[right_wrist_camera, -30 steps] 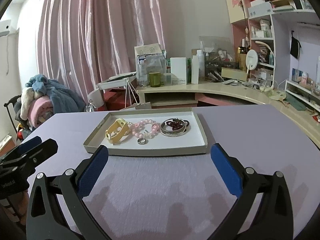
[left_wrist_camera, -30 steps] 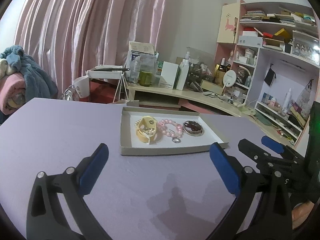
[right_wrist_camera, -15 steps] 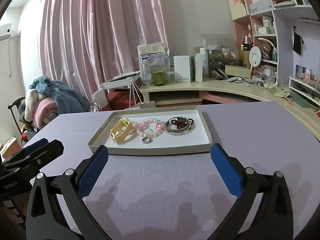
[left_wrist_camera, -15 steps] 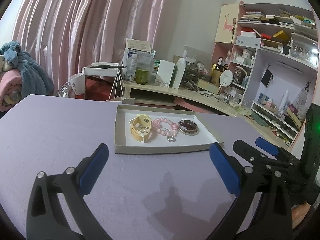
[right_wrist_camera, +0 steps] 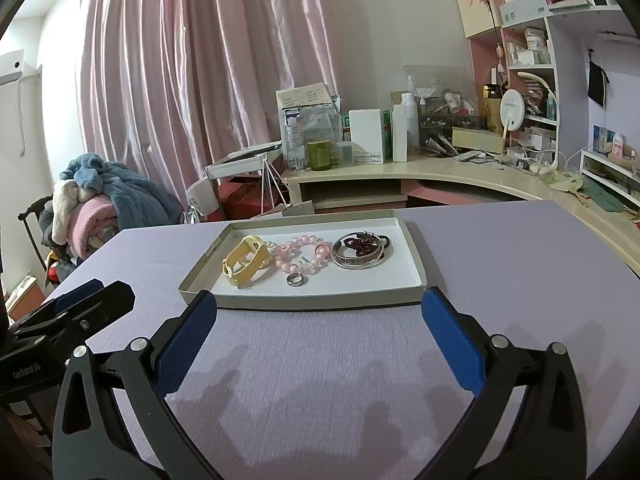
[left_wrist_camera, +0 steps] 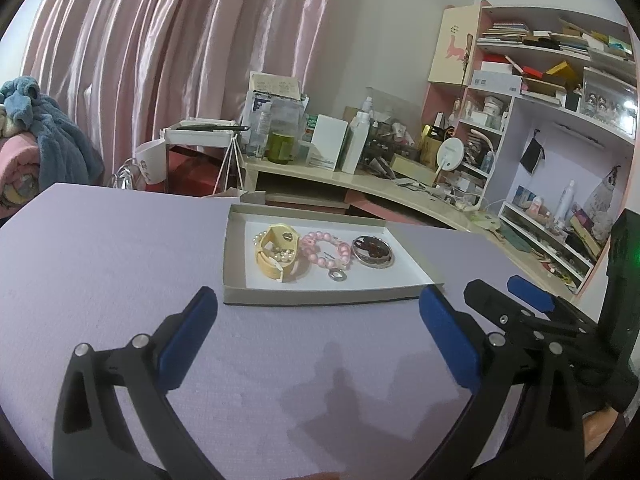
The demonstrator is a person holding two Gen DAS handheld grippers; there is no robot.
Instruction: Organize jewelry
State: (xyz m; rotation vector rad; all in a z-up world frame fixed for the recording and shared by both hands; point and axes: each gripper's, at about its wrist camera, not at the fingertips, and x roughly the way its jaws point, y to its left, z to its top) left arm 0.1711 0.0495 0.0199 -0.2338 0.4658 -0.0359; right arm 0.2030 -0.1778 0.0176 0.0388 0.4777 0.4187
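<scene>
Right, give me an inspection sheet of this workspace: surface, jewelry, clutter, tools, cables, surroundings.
Surface: lilac table, bare in front of the tray.
Job's things: shallow cardboard tray holding a yellow watch band, pearl strand, pink bead bracelet, silver ring and silver bangle around dark red beads.
Clutter: nothing seen on the table outside the tray.
Tools: left tool and right tool both open, empty, short of the tray.
Cables: nothing seen on the table.
Surroundings: pink curtain, crowded desk, shelves, blanket pile.
</scene>
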